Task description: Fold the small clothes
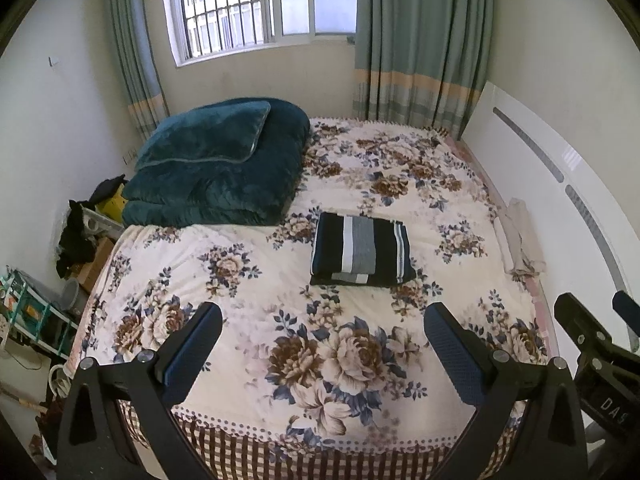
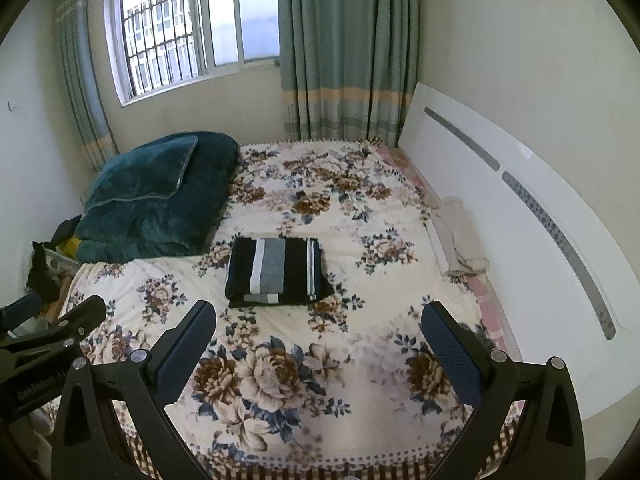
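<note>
Garment count: one folded rectangular black, grey and white striped knit garment [image 1: 362,249], laid mid-bed on the floral plush bedspread [image 1: 256,280]. Left gripper [image 1: 322,334] and right gripper [image 2: 319,332] are held wide apart, empty.

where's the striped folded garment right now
In both wrist views the striped garment lies folded mid-bed on the floral bedspread, right of the teal blanket, beyond both open hand-held grippers.
</note>
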Demonstrator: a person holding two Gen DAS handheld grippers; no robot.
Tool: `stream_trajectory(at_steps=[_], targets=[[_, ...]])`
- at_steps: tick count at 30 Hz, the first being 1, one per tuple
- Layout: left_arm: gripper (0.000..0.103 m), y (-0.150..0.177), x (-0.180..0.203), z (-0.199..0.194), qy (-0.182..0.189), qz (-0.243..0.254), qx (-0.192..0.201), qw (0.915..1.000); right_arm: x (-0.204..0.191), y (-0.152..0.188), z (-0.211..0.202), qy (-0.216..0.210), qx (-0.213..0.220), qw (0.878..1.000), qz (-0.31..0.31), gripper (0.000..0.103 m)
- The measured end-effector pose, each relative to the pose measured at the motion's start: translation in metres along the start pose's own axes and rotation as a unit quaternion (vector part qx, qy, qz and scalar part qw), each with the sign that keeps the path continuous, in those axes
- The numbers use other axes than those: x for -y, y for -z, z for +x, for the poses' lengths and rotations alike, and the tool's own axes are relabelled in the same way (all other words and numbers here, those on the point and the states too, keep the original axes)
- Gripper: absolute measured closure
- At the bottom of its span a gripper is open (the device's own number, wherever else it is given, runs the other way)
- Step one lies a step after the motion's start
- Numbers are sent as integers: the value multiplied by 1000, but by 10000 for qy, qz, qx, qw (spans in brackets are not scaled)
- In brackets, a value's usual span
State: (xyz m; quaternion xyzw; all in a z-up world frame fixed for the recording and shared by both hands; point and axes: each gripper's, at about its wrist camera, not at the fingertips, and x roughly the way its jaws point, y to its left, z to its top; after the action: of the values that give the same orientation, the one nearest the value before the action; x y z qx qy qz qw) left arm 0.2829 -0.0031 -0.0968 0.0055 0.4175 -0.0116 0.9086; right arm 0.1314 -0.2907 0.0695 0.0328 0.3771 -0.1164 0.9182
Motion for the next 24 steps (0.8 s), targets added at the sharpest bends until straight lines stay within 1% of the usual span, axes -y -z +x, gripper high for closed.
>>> stream_trajectory(at_steps=[4, 7, 9, 10, 12, 13, 14, 15, 17, 19, 21, 23, 24], targets=[[0, 8, -3, 31, -33, 49, -227, 9997, 5, 20, 30, 107, -328, 9994, 101, 0], [0, 26, -4, 73, -45, 109, -501, 9987, 7, 49, 74, 151, -745, 9969, 219, 0], [0, 44, -5, 110, 3, 115, -775, 9969, 6, 81, 120, 218, -1185, 9924, 243, 0], [0, 58, -5, 135, 38, 123, -901, 9959, 7, 95, 136, 222, -1311, 9908, 259, 0], [0, 85, -6, 177, -4, 151, -1104, 9938, 6, 139, 189, 266, -1738, 9839, 322, 0], [0, 106, -7, 206, 10, 144, -1205, 9926, 8, 160, 212, 253, -1868, 9814, 373, 0], [0, 118, -8, 225, -37, 142, -1254, 9920, 7, 183, 238, 277, -2000, 9786, 398, 0], [0, 140, -11, 253, -136, 113, -1355, 9906, 8, 207, 262, 323, -2104, 9763, 401, 0], [0, 170, -16, 291, -170, 9, -1438, 9895, 7, 253, 308, 380, -2207, 9739, 362, 0], [0, 210, -23, 334, -329, -109, -1387, 9897, 4, 290, 345, 445, -2212, 9738, 278, 0], [0, 234, -27, 364, -498, -94, -1279, 9905, -3, 329, 384, 497, -2054, 9774, 85, 0], [0, 258, -32, 393, -602, -157, -1132, 9916, -9, 350, 415, 479, -1921, 9802, -80, 0], [0, 269, -35, 406, -633, -197, -1093, 9918, -14, 367, 431, 450, -1760, 9833, -132, 0]])
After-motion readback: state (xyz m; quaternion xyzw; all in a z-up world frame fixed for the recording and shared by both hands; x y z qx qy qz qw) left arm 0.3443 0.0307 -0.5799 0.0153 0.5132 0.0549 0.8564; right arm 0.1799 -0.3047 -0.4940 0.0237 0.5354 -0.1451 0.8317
